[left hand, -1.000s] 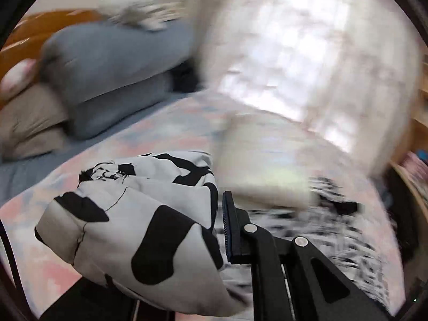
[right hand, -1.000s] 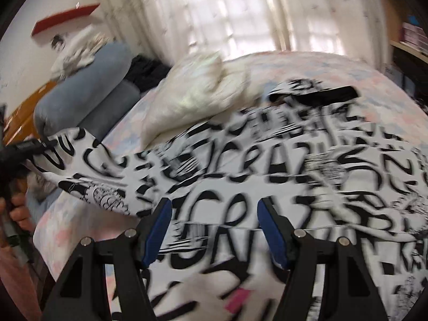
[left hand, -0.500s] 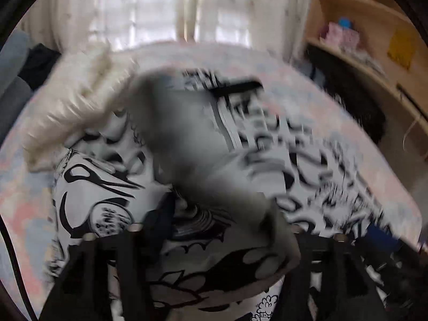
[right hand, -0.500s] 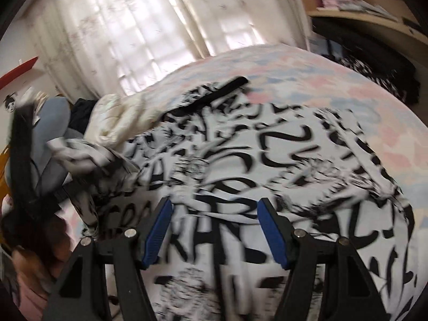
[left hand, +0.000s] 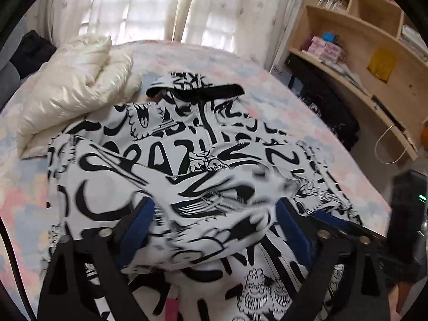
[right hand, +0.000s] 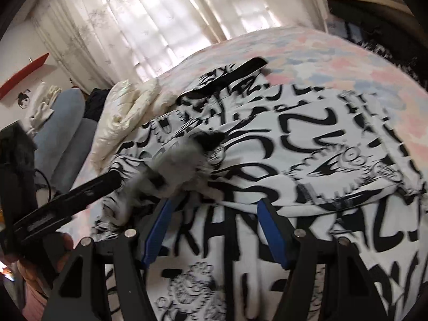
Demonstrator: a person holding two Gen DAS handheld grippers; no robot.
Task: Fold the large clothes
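A large white garment with black graffiti print (left hand: 187,139) lies spread on the bed, its black collar (left hand: 214,91) at the far end. My left gripper (left hand: 214,214) hovers over its near part. The jaws are opening wide, and a blurred sleeve fold (left hand: 214,200) lies loose between the blue pads (left hand: 139,224), which do not press on it. In the right wrist view one left finger (right hand: 88,192) reaches in from the left towards that blurred sleeve (right hand: 184,160). My right gripper (right hand: 214,211) stands open just above the garment (right hand: 321,147), gripping nothing.
A cream puffy jacket (left hand: 69,91) lies folded at the far left of the pink and blue bedsheet (left hand: 267,80). Grey pillows (right hand: 61,123) sit beyond it. Wooden shelves (left hand: 361,53) line the right wall, and curtained windows (right hand: 160,21) stand behind the bed.
My left gripper swung in from the left, carrying the sleeve over the garment's body, and its jaws opened off it. The right gripper shifted over the garment and stayed open.
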